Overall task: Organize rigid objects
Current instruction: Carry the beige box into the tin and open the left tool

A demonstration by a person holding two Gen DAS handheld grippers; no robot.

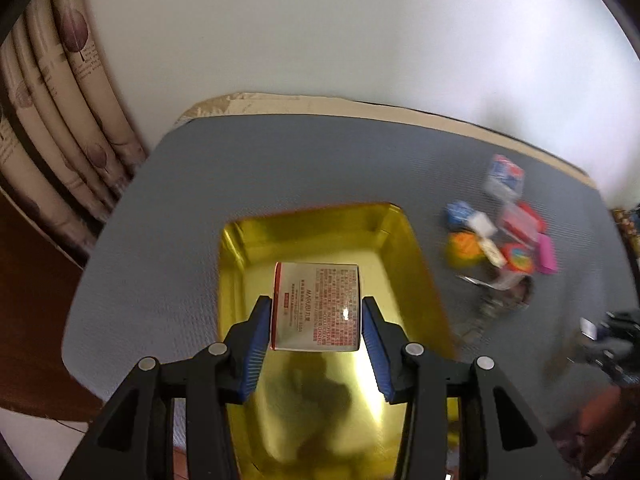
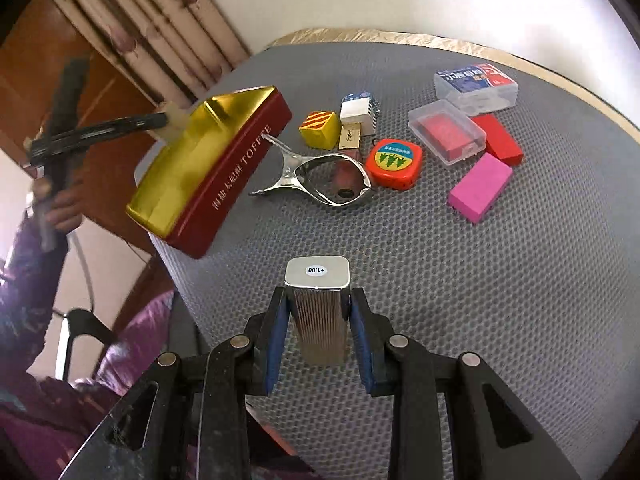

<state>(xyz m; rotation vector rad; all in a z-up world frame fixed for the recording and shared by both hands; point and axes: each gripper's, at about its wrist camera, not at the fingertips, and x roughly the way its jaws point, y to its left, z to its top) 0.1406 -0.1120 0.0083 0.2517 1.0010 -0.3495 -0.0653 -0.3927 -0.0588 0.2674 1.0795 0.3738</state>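
My left gripper (image 1: 316, 318) is shut on a white box with red print (image 1: 318, 300), its blue pads pressing both sides. It hangs over the gold inside of a red toffee tin (image 1: 320, 232). In the right wrist view the same tin (image 2: 236, 164) lies at the left edge of the grey mat (image 2: 440, 280), with the white box (image 2: 176, 120) above its far end. My right gripper (image 2: 318, 314) is shut on a ribbed silver case (image 2: 318, 300), which has a small round sticker on its end and is held above the mat's near part.
Behind the right gripper lie a metal clamp (image 2: 320, 178), an orange tape measure (image 2: 394, 164), a yellow striped cube (image 2: 318, 130), a small white box (image 2: 354, 110), two clear plastic boxes (image 2: 448, 132), a red block (image 2: 498, 140) and a pink block (image 2: 480, 188). A person's hand (image 2: 64, 204) is at the left, by curtains.
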